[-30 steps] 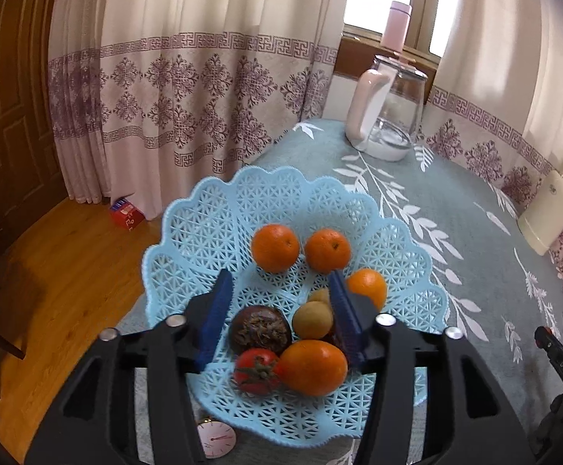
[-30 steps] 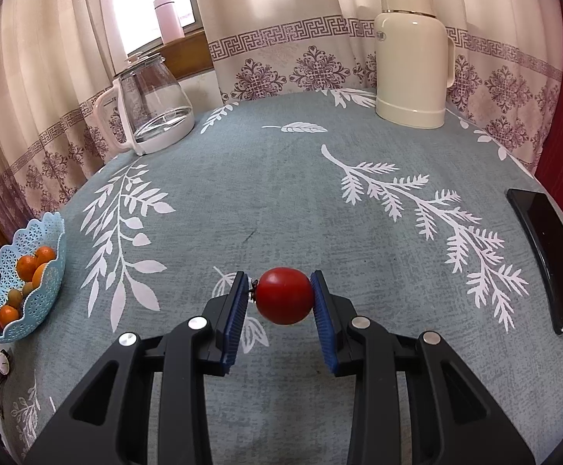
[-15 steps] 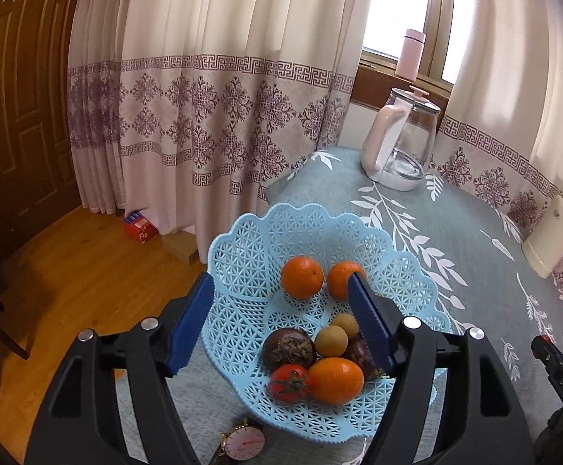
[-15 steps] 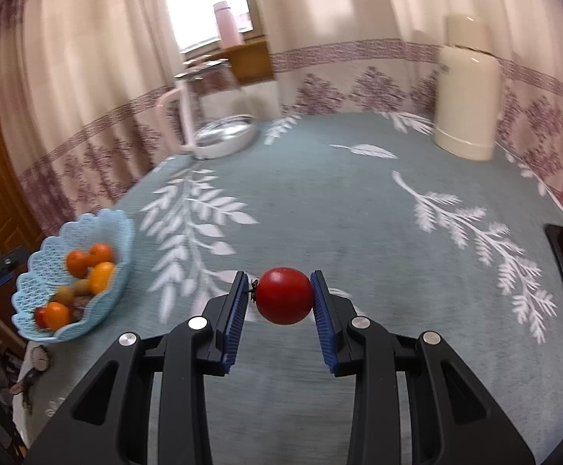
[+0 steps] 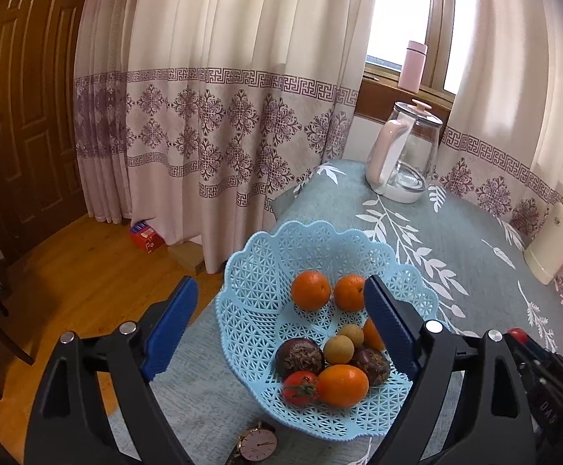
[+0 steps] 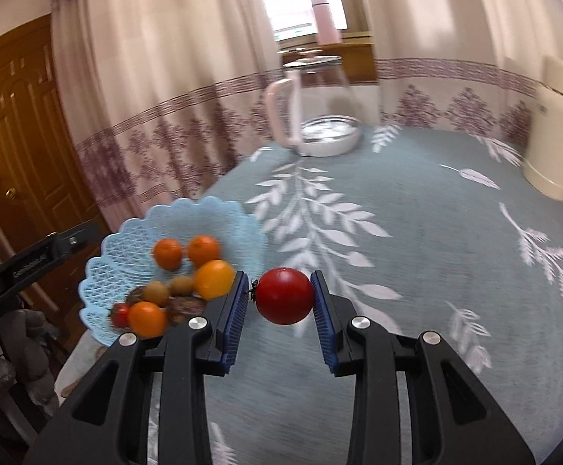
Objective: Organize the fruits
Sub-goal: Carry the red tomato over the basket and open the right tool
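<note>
Right wrist view is motion-blurred, so fruit in the blue basket (image 6: pixel 99 271) at near left smears. My right gripper (image 6: pixel 279 302) clamps a glossy red tomato (image 6: pixel 284 301) above the tablecloth (image 6: pixel 417 240) — my left gripper (image 5: pixel 277 325) gapes wide, empty, its right finger hiding part of an orange (image 5: pixel 372 335).

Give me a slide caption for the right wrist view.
Right tool carries a red tomato toward the blue fruit basket at the table's edge.

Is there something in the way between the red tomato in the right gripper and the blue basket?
Nothing visible: the tomato in the right gripper has only bare tablecloth between it and the basket.
</note>
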